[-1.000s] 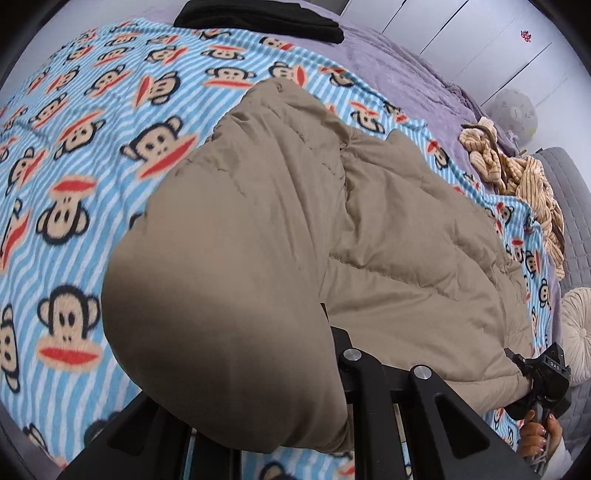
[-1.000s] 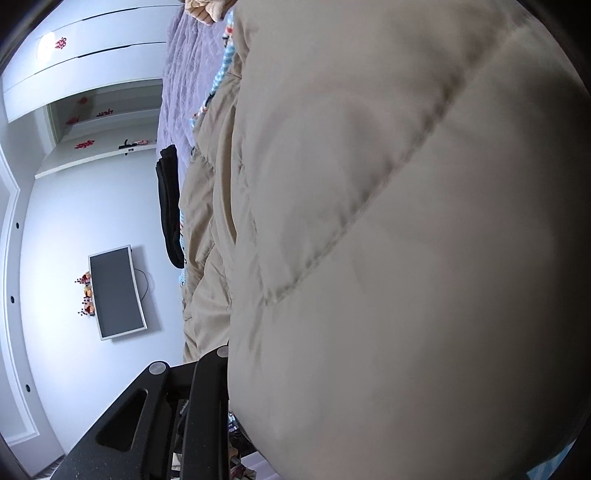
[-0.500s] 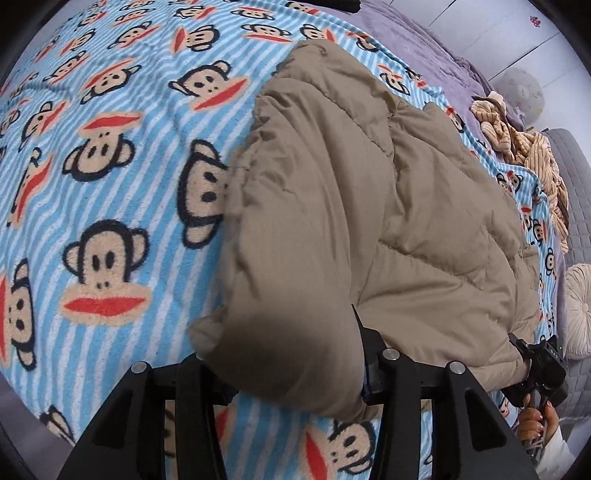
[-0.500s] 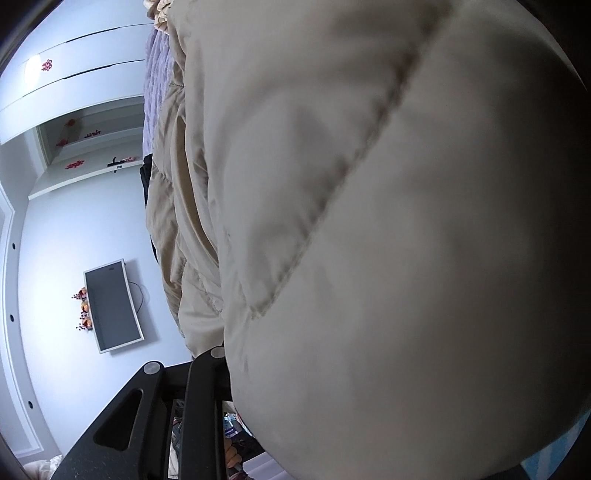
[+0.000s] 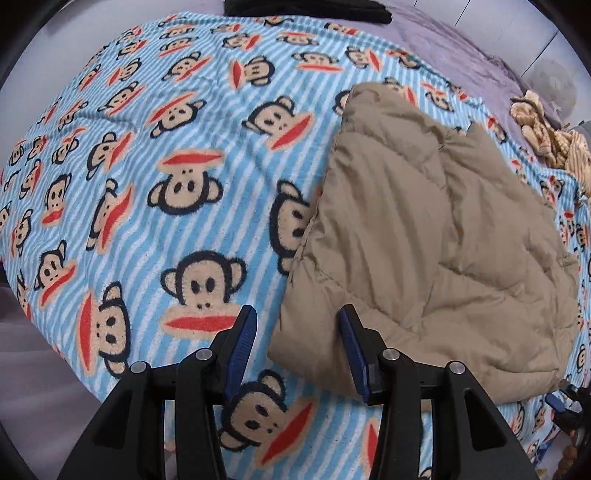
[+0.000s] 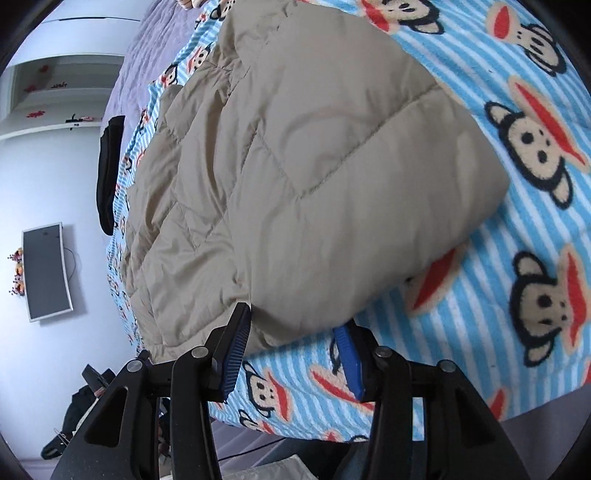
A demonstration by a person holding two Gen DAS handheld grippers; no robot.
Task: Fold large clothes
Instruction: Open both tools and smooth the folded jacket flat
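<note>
A tan quilted jacket (image 5: 443, 240) lies folded over on the monkey-print blanket (image 5: 166, 184). My left gripper (image 5: 297, 310) is open just above the jacket's near left corner. Its blue pads (image 5: 240, 343) stand apart and press on nothing. In the right wrist view the jacket (image 6: 314, 166) fills the middle, and its near edge bulges between the fingertips of my right gripper (image 6: 291, 319). Those jaws are opening, and the pads (image 6: 232, 354) do not squeeze the fabric. At the lower right of the left wrist view a small part of the right gripper (image 5: 565, 402) shows beside the jacket's corner.
A black garment (image 5: 306, 9) lies at the blanket's far end, also in the right wrist view (image 6: 109, 170). Purple bedspread (image 5: 461, 48) lies beyond, with a striped beige plush garment (image 5: 546, 136) on it. A dark screen (image 6: 46, 271) hangs on the wall. The bed's edge is right below both grippers.
Both grippers let go of the jacket's edge and drew back. The fold they carried now rests on the jacket, and the blue pads show bare.
</note>
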